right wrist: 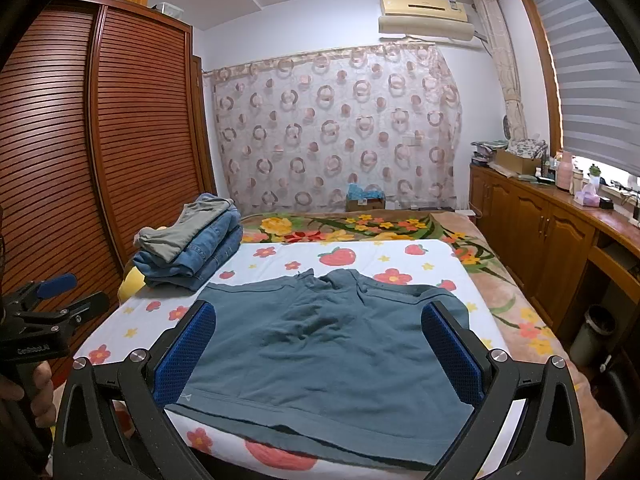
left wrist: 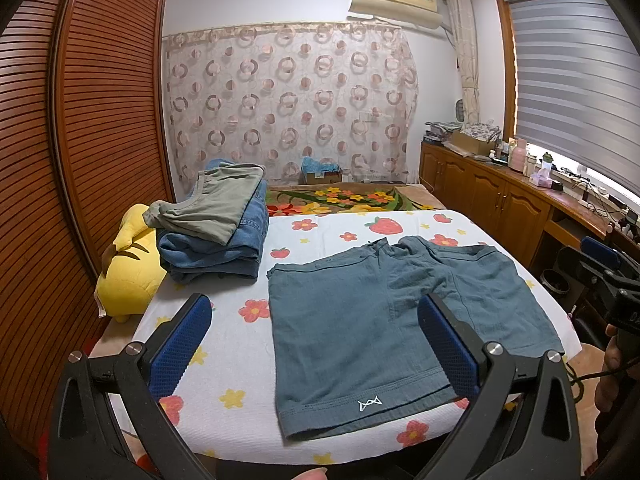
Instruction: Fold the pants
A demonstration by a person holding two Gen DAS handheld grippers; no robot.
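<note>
Both the left tool and the right tool hang spread wide, gripping nothing. The blue shorts lie flat on the bed, their near hem hidden behind the right tool's fingers.

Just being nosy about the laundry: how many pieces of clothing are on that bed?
3 that I can see: teal shorts spread flat nearest the camera, and blue jeans folded at the far left with a grey-green garment on top. That pile may hide more.

shorts flat on sheet | clothes stack behind-left | plush toy seemingly left, off sheet
</note>
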